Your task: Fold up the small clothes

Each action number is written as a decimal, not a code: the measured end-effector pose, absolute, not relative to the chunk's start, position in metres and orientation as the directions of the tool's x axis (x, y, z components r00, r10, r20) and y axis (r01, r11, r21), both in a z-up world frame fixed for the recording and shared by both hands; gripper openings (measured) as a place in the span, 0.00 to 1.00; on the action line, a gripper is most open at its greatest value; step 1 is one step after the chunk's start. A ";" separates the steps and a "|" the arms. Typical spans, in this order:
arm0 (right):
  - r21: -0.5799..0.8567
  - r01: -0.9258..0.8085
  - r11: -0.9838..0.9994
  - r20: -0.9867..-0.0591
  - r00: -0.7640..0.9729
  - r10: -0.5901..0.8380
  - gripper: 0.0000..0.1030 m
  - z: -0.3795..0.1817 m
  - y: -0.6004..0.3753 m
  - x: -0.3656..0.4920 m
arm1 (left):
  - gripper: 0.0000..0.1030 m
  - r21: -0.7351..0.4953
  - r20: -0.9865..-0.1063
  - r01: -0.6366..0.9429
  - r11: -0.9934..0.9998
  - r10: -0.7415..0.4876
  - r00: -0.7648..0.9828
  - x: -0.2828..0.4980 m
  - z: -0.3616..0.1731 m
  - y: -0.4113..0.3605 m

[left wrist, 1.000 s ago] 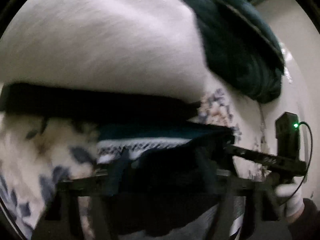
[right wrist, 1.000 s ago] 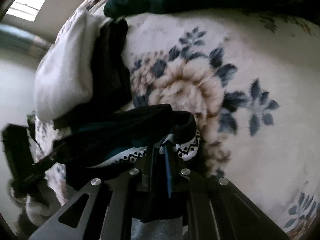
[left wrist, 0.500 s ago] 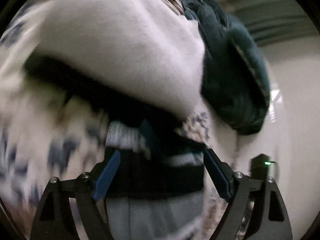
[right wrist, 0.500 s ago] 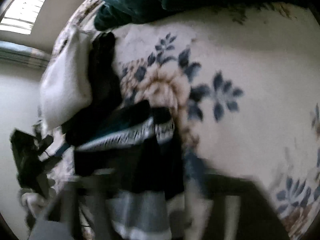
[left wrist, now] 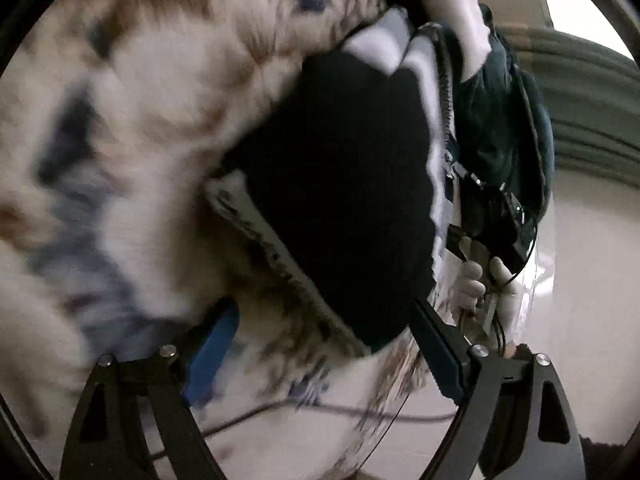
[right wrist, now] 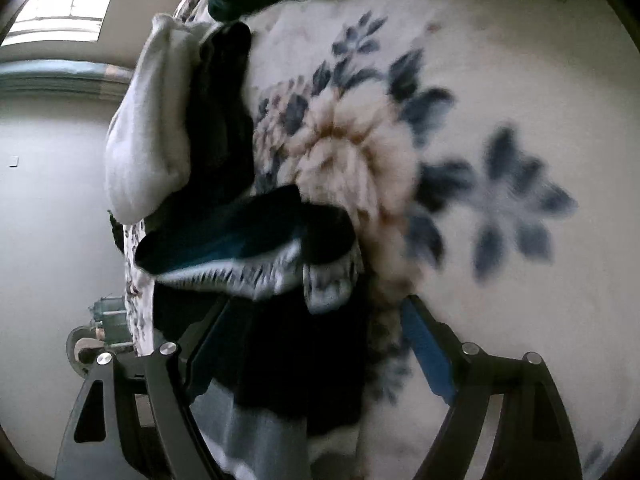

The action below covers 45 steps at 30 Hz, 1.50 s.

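Honestly the sock (right wrist: pixel 256 248) looks soft, light and floppy on the blanket (right wrist: pixel 500 80), so with the left gripper (left wrist: pixel 324 352) and right gripper (right wrist: pixel 308 344) both released, I'd pinch it at the patterned cuff

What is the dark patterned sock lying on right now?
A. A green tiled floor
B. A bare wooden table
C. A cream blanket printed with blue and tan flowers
C: the dark sock rests on the cream floral blanket, whose flowers show beside it.

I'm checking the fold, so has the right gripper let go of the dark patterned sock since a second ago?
Yes. The right gripper was pinched on the dark patterned sock; now its fingers stand wide apart, and the sock lies loose on the floral blanket.
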State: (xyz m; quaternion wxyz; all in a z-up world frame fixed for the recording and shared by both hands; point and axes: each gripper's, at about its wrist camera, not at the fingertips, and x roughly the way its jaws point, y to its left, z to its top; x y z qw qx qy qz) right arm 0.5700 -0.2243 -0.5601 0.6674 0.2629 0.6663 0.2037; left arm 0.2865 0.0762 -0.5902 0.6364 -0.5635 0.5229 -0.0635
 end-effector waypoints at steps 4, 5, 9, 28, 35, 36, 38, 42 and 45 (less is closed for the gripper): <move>0.670 0.054 0.740 -0.742 0.035 0.669 0.85 -0.569 -0.208 0.588 | 0.85 -0.798 -0.588 -0.524 0.298 -0.576 0.568 0.304 -0.602 0.065; 0.677 0.050 0.734 -0.736 0.042 0.676 0.76 -0.569 -0.204 0.590 | 0.84 -0.811 -0.575 -0.519 0.270 -0.535 0.619 0.303 -0.600 0.065; 0.637 0.028 0.771 -0.771 0.027 0.636 0.17 -0.571 -0.185 0.585 | 0.50 -0.839 -0.542 -0.475 0.264 -0.481 0.689 0.315 -0.588 0.071; 0.664 0.280 0.693 -0.746 0.193 0.637 0.89 -0.550 -0.257 0.429 | 0.78 -0.788 -0.614 -0.378 0.486 -0.660 0.432 0.376 -0.585 0.156; 0.692 0.050 0.720 -0.722 0.057 0.690 0.85 -0.584 -0.196 0.492 | 0.74 -0.789 -0.608 -0.317 0.526 -0.593 0.528 0.381 -0.579 0.124; 0.686 0.027 0.728 -0.728 0.043 0.684 0.72 -0.583 -0.187 0.493 | 0.67 -0.788 -0.603 -0.286 0.545 -0.590 0.537 0.388 -0.574 0.121; 0.672 0.039 0.739 -0.740 0.007 0.673 0.24 -0.582 -0.179 0.488 | 0.55 -0.789 -0.600 -0.260 0.557 -0.606 0.522 0.402 -0.568 0.118; 0.692 0.201 0.694 -0.718 0.094 0.689 0.22 -0.566 -0.192 0.460 | 0.49 -0.836 -0.549 -0.303 0.458 -0.685 0.479 0.400 -0.562 0.133; 0.710 0.270 0.650 -0.700 0.172 0.693 0.22 -0.535 -0.205 0.418 | 0.49 -0.811 -0.585 -0.296 0.505 -0.705 0.399 0.398 -0.544 0.128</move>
